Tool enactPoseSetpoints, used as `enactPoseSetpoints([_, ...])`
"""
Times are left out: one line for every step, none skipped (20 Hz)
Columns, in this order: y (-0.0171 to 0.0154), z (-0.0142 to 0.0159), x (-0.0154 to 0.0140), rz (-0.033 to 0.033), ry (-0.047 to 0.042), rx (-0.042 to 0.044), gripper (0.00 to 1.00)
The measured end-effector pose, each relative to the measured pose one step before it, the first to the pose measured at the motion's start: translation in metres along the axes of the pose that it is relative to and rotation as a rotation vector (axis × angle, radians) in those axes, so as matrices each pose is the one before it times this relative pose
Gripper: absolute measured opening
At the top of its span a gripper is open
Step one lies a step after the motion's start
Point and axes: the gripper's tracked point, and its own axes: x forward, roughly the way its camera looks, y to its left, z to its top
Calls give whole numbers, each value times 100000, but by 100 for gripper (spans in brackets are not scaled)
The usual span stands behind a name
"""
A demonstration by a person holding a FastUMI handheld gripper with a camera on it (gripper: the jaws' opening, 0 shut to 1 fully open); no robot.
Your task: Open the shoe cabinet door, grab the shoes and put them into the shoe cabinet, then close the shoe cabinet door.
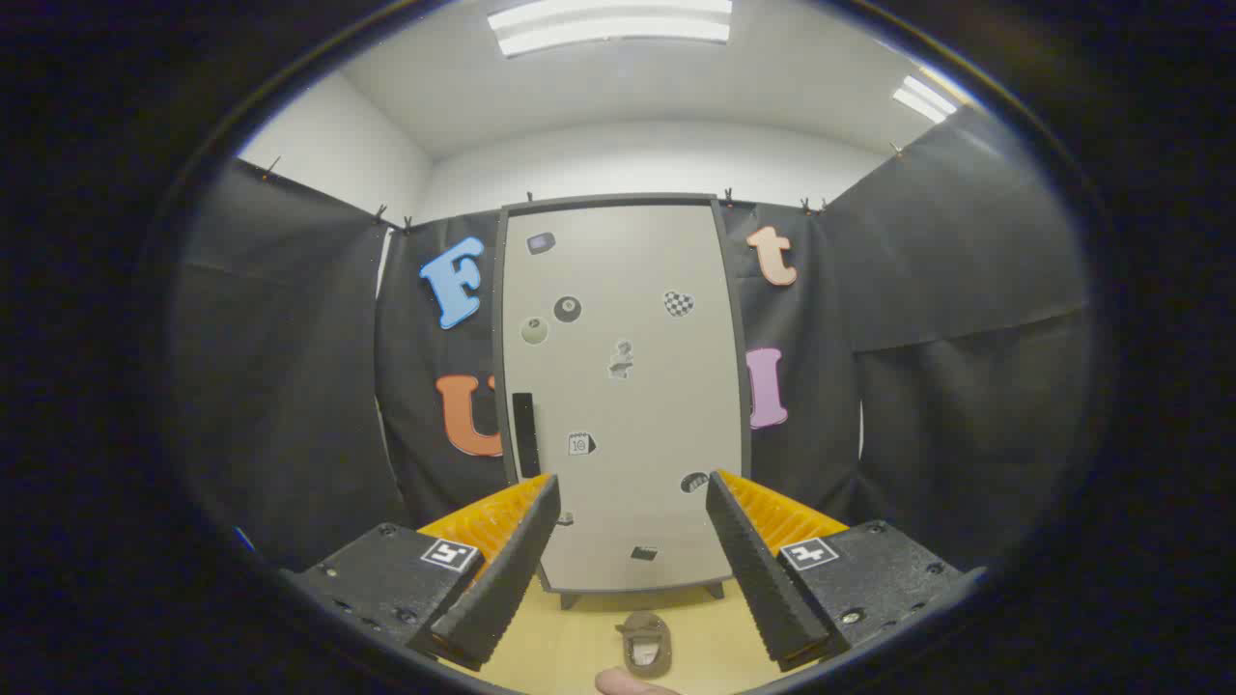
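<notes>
A tall pale grey shoe cabinet (623,386) stands upright against the booth wall, well beyond my fingers. Its door is shut, with a dark vertical handle (524,434) on its left side and several small stickers on the front. A brown shoe (646,644) lies on the yellow floor in front of the cabinet, between my fingers and close below them. My gripper (632,487) is open, its fingers wide apart with nothing between them, pointing at the lower part of the cabinet door.
Black cloth walls close in the booth to the left, right and behind the cabinet. The cabinet stands on short dark feet (570,600) on the yellow floor (570,647). A fingertip (628,683) shows just below the shoe.
</notes>
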Motion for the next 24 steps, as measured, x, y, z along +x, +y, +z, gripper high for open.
enactPoseSetpoints([175,273,-31,107,-617,-525,99])
enactPoseSetpoints([248,88,-79,-33,-544,-453,98])
enactPoseSetpoints([156,203,-62,47,-838,-346,98])
enactPoseSetpoints([188,237,-22,-2,-614,-738,98])
enactPoseSetpoints([137,18,47,-88,-466,-570,99])
enactPoseSetpoints([252,92,-2,74,-480,-214,99])
enactPoseSetpoints([231,-20,-49,465,-260,-314,99])
enactPoseSetpoints([389,64,55,925,-146,-193,98])
enactPoseSetpoints([245,0,137,960,-324,411,99])
enactPoseSetpoints([489,124,212,1138,-551,864,98])
enactPoseSetpoints([206,82,346,568,-341,375,98])
enactPoseSetpoints([66,-24,627,381,-422,435,98])
enactPoseSetpoints([75,-25,637,127,-321,530,98])
enactPoseSetpoints([209,-88,679,612,-138,875,98])
enactPoseSetpoints([594,-63,821,1993,-413,1617,98])
enactPoseSetpoints([697,-51,774,2422,-79,536,99])
enactPoseSetpoints([260,-73,906,1004,-141,-408,99])
enactPoseSetpoints([91,-208,900,578,155,-1375,99])
enactPoseSetpoints([176,-61,846,-118,408,-1785,99])
enactPoseSetpoints([285,-87,981,-65,594,-930,99])
enactPoseSetpoints([714,-196,1284,634,668,131,99])
enactPoseSetpoints([883,-109,1216,2021,627,153,99])
enactPoseSetpoints([745,-740,1078,2245,2852,-4,99])
enactPoseSetpoints([674,-491,1141,1064,2015,323,99])
